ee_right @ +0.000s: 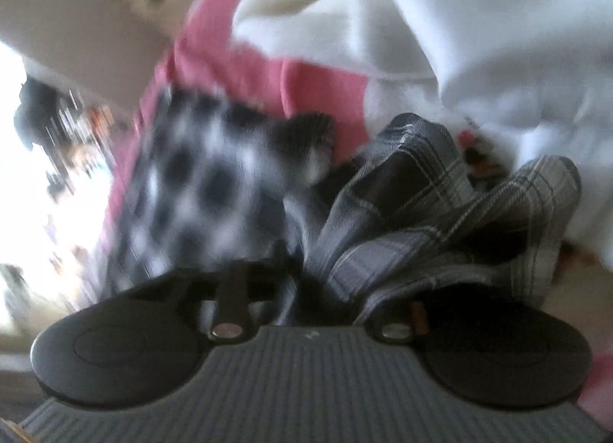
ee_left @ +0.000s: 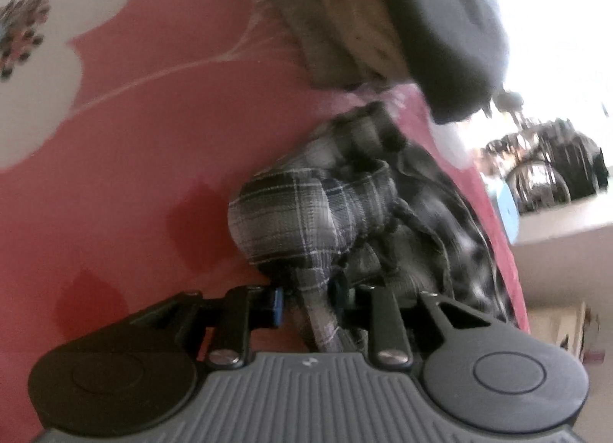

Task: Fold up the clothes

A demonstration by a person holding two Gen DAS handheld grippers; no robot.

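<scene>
A grey plaid garment lies bunched on a pink bedsheet. My left gripper is shut on a fold of the plaid fabric that hangs between its blue pads. In the blurred right wrist view the same plaid garment drapes over my right gripper; its fingertips are hidden under the cloth, and the fabric seems pinched between them. A black-and-white checked cloth lies beside the plaid, also in the left wrist view.
A pile of clothes, tan and dark grey, lies at the sheet's far side. A white garment is heaped behind the plaid. The bed edge runs along the right, with room clutter beyond.
</scene>
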